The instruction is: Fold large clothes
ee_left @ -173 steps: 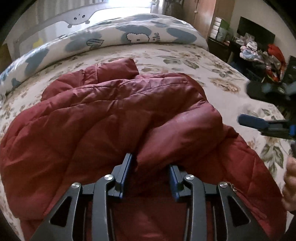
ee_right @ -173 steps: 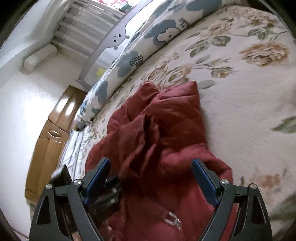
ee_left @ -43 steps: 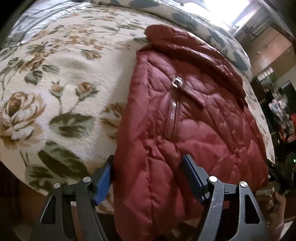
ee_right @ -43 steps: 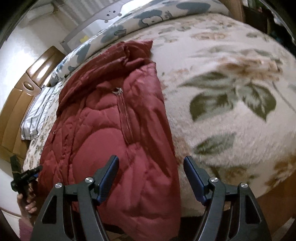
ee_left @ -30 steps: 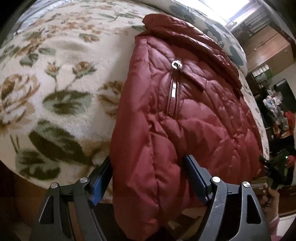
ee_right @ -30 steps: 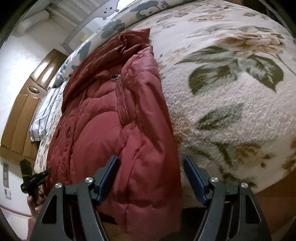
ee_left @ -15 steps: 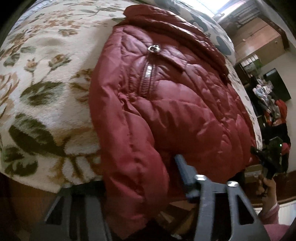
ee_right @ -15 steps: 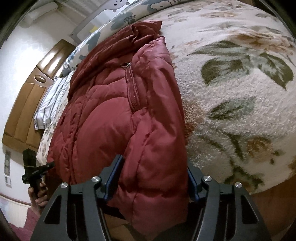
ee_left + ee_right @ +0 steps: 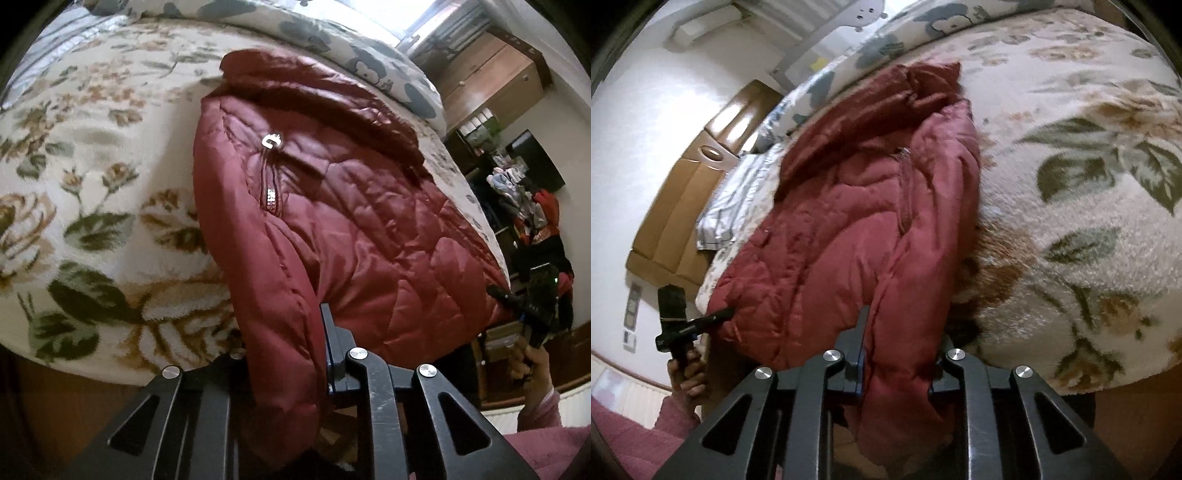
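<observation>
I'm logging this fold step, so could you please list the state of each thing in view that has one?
Red jacket: lying on the bed, hem hanging over the edge, pinched at both corners.
Pocket zipper: closed.
Left tongs: just closed, shut on the hem.
Right tongs: just closed, shut on the hem.

One red jacket (image 9: 362, 236), one floral blanket (image 9: 92, 192), two grippers (image 9: 286, 350).

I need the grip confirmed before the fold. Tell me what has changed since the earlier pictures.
Both grippers have just been closing: the left gripper and right gripper stood open around the jacket's hem corners and now pinch them. The hem has lifted slightly. The rest of the jacket still lies on the blanket.
</observation>
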{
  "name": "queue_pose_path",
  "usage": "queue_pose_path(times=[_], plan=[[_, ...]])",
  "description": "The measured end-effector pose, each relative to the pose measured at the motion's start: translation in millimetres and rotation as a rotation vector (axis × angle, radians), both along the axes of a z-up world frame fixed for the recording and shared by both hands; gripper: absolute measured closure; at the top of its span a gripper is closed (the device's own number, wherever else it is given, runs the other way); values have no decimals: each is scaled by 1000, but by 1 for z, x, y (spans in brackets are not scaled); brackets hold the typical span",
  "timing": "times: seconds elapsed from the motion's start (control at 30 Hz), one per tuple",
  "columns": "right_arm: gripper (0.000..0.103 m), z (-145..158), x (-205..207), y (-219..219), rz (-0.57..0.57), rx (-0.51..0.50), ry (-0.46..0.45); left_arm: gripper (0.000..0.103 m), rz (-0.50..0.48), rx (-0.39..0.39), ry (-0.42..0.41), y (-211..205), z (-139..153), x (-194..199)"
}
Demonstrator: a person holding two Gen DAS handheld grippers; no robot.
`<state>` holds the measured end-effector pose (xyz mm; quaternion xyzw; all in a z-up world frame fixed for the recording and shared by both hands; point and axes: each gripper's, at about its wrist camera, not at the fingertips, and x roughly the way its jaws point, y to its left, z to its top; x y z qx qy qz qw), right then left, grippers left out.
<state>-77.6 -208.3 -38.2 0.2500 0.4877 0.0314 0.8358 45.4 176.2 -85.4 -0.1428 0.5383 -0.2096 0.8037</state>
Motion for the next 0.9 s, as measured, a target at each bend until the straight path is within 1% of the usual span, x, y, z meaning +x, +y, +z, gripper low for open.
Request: queue_pose_path(times=[0.17,0.37,0.47,0.57,0.7,0.9], plan=[[82,19,9,-2,-7,14,-79,87,-3,-14,-42,15,25,2],[82,38,26,-1,-6,4,-157,87,0,-29,-112,20,51,5],[82,46,35,-5,-19,1,-199,87,17,-48,-153,26,64,10],[82,51,42,-9,-44,2,-241,87,41,-69,-181,33,71,17],[82,52,53,-15,-77,11,-275,87,72,-102,-191,38,71,28],[82,58,75,-23,-106,10,-299,87,77,-92,-212,31,79,54]])
